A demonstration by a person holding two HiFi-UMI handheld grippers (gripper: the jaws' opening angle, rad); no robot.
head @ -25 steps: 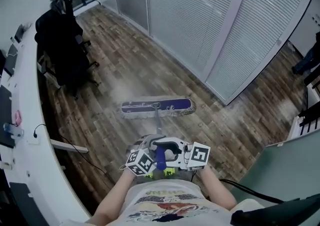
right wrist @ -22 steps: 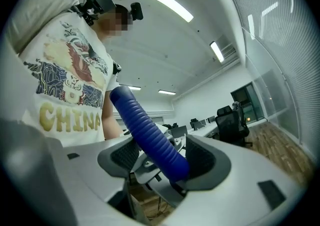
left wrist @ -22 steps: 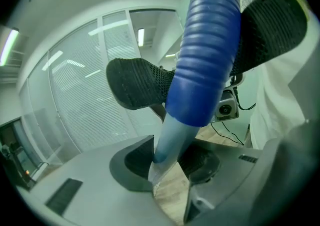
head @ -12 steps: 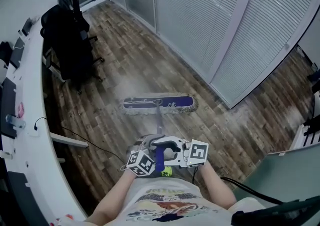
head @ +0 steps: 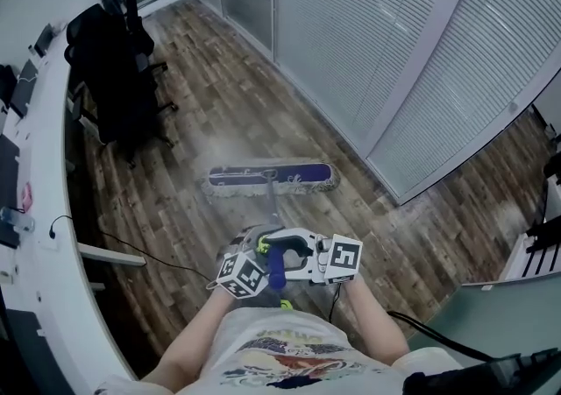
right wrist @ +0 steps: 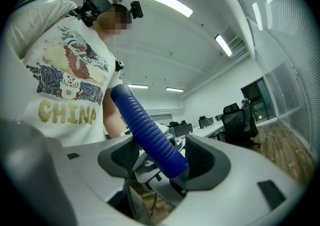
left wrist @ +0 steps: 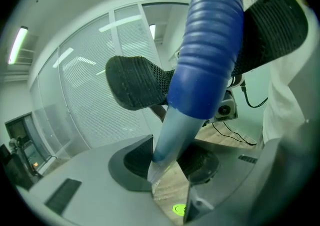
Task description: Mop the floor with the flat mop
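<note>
Wood-plank floor (head: 421, 236) runs between a long glass partition (head: 351, 34) with shut blinds on the right and a curved white tabletop (head: 48, 165) on the left. A black office chair (head: 114, 78) stands at the tabletop's far stretch. Over the last second the flat mop (head: 270, 179) has slid a little forward along the planks. Its head now lies farther from the partition's corner and slightly nearer the chair, still flat on the floor and set crosswise to the person, with a pale hazy patch just beyond it. Both hands have gone forward with it, so this reads as a push stroke under way rather than a pause. One strip in front of the person is being covered, and most of the visible floor looks still to be done. The hold itself has not changed. The left gripper (left wrist: 167, 162) has its jaws closed partway on the pale pole (left wrist: 170, 135) just below the grip. The right gripper (right wrist: 160, 157), touching the left one higher up, has its jaws clamped on the ribbed blue grip (right wrist: 145, 130). A thin cable (head: 131, 249) trails across the floor from the tabletop, left of the stroke's line, and could snag the head if the path drifts that way.
</note>
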